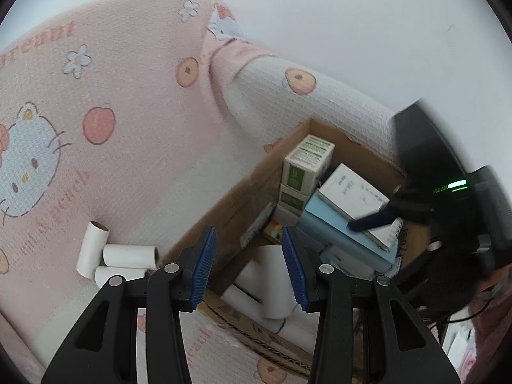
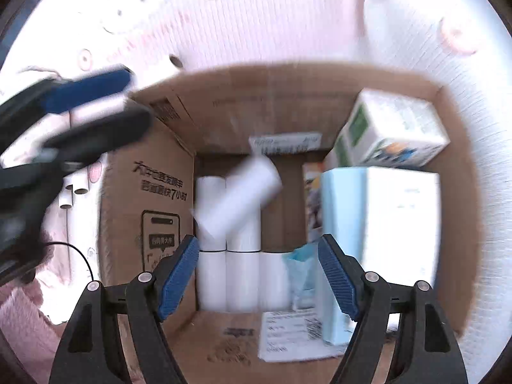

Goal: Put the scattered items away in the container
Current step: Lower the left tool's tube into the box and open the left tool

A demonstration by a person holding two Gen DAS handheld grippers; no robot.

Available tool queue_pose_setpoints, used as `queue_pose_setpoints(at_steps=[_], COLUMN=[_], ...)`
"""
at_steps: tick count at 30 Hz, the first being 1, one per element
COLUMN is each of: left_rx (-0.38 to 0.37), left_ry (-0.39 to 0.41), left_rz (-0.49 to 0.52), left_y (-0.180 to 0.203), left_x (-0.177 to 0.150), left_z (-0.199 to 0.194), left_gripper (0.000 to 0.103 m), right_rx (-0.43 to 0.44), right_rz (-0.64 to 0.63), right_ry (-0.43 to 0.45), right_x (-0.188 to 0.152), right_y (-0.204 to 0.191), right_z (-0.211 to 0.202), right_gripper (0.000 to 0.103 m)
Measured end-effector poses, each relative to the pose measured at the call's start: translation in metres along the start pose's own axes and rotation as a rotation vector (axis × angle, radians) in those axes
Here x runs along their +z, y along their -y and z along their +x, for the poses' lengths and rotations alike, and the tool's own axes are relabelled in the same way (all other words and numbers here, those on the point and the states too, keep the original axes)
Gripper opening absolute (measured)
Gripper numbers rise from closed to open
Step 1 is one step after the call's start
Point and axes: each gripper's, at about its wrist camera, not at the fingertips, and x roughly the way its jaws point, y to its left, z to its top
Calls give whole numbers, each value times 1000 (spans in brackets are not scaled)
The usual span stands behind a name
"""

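The right gripper [image 2: 257, 276] is hanging over the open cardboard box [image 2: 147, 172], its blue pads spread wide with nothing pinched between them. Below it a white roll [image 2: 238, 198] is lying tilted across the upright rolls [image 2: 230, 281] lined up along the box's left wall; it is blurred, so it may be in mid-fall rather than at rest. On the right side of the box a pale blue book [image 2: 344, 224] is standing on edge with a white notebook [image 2: 403, 217] against it, and a green and white carton [image 2: 390, 134] is sitting in the far right corner. A printed paper sheet [image 2: 288, 332] is lying on the box floor by the near wall. The left gripper [image 1: 249, 268] is hovering over the near left edge of the box [image 1: 236, 198], its pads standing partly apart and gripping nothing. Outside the box, three loose rolls [image 1: 124, 259] are lying together on the pink cartoon-printed bed cover [image 1: 128, 112], just beside the box's left wall and touching one another. The box itself is resting on the bed, close to the white wall [image 1: 352, 16].
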Motion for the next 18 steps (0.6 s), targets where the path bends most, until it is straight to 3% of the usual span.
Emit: queue_pose_setpoints(at_steps=[3, 6, 10, 15, 16, 17, 18], left_rx=[-22, -61, -30, -80, -90, -95, -102], left_ry=[-68, -233, -353, -508, -530, -547, -563], left_rz=[-1, 23, 177, 303, 322, 340, 360], left_y=[5, 15, 44, 74, 79, 84, 89], left_x=[3, 6, 0, -16, -20, -23, -27], left_z=[10, 32, 55, 82, 87, 90, 94], left_gripper=[47, 47, 49, 60, 63, 63, 64], right_rx=[-40, -70, -60, -59, -64, -63, -43], right_rz=[-20, -8, 50, 132, 141, 139, 129], right_ry=[42, 69, 99, 113, 124, 142, 146], right_x=[-14, -28, -46, -59, -61, -64, -66], right_y=[4, 8, 33, 59, 63, 64, 65], right_z=[-11, -21, -34, -32, -32, -34, -35], right_gripper=[82, 82, 82, 82, 79, 46, 21])
